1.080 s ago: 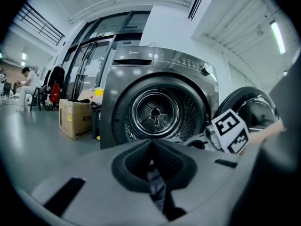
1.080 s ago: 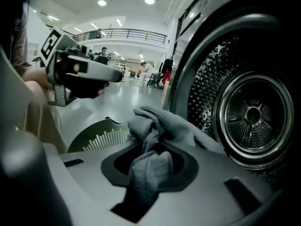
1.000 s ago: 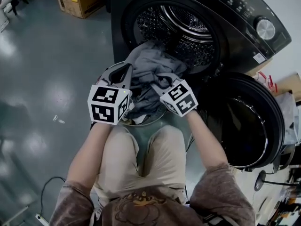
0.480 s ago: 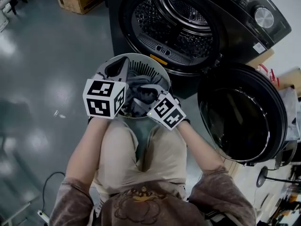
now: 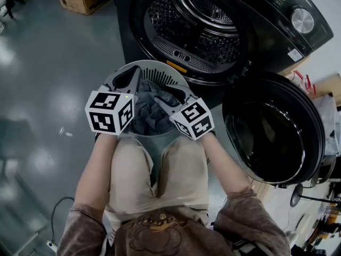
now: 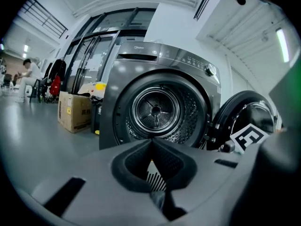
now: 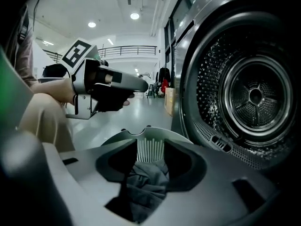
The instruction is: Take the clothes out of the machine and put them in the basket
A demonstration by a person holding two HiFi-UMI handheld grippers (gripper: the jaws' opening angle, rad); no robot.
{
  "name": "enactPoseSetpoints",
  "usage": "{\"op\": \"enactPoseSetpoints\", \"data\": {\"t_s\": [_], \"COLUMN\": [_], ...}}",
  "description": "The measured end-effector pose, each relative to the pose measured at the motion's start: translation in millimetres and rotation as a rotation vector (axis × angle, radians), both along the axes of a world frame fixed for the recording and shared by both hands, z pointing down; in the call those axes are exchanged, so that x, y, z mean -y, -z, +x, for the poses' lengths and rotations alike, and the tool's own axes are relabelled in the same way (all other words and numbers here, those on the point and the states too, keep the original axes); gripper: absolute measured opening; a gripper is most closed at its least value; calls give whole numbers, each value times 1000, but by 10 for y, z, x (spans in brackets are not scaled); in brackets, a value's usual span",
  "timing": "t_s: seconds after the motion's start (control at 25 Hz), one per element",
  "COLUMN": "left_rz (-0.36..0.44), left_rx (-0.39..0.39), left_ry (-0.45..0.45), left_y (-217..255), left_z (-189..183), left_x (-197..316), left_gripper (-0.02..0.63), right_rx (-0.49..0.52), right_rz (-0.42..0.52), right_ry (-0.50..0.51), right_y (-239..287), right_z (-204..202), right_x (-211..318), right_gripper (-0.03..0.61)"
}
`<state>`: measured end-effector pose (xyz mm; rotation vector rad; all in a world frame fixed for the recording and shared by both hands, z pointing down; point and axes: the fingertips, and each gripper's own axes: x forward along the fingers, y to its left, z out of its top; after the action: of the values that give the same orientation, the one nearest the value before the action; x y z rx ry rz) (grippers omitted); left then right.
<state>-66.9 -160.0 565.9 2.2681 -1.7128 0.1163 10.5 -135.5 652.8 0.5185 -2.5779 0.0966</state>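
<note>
Down in front of the open machine (image 5: 256, 36), the basket (image 5: 152, 64) sits on the floor with the grey clothes (image 5: 146, 108) already piled inside, so I'd say we're at the drop-off step. The right gripper (image 5: 162, 97) hangs just over the pile. Its jaws have just been opening and now stand apart, with cloth showing in the gap between them, but it looks slack and let go rather than pinched. The left gripper (image 5: 128, 81) is by the basket's left rim, clenched with its tips touching, and I can't see any cloth caught there. The drum (image 5: 197, 23) looks empty from every angle, though its bottom front edge is hard to check. Next move, I reckon: lift both grippers clear without snagging the fabric, then peek into the drum for stragglers.
</note>
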Motion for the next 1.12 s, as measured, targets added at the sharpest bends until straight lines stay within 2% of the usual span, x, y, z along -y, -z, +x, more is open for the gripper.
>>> {"op": "enactPoseSetpoints", "data": {"t_s": [0.12,0.24,0.44,0.6,0.84,0.96,1.12], "left_rz": [-25,-29,-55,-78,-114,-119,-114], "left_rx": [-50,-49,-44,10,-15,-17,-40], "left_ry": [-23,-42,-86,-145,-168,-209,-256], "left_y": [-97,-108,348,1176,2771,3557,4426], "left_z": [-51,-112,-186,-313,-591,-582,-599], "left_x": [75,210,347,333,169,43,-54], "left_gripper": [8,8,8,8,8,6,8], "right_rx": [29,53,57,69,122,142,149], "right_rz": [-9,-34,-118,-164,-193,-210,-188], "right_ry": [-27,-60,-105,-121,-150,-175,-171], "right_y": [62,219,868,1742,3388,4179,5057], "right_z": [6,-2,-122,-217,-343,-368,-454], "right_x": [127,337,478,447,419,376,328], "right_gripper": [173,161,161,161,161,161,161]}}
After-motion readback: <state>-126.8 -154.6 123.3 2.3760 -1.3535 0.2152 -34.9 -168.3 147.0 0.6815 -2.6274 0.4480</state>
